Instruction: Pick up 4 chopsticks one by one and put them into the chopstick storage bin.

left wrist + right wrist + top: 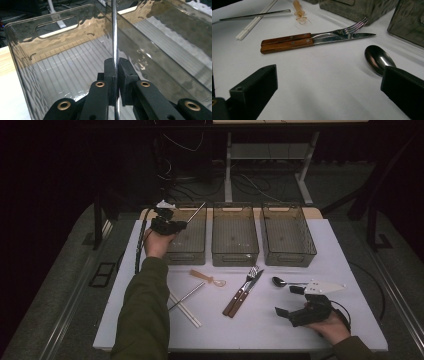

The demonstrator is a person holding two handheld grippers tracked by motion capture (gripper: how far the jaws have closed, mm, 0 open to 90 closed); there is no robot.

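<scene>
While your left gripper hangs over the left-hand clear bin, its jaws are clamped tight on a metal chopstick, which stands upright between the pads above the ribbed bin floor. Your right gripper rests low on the white table, jaws spread wide and holding nothing, with the spoon just beside one jaw.

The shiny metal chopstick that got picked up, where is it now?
In the high view, the metal chopstick is at far left, pinched in the left gripper fingers over the leftmost bin.
</scene>
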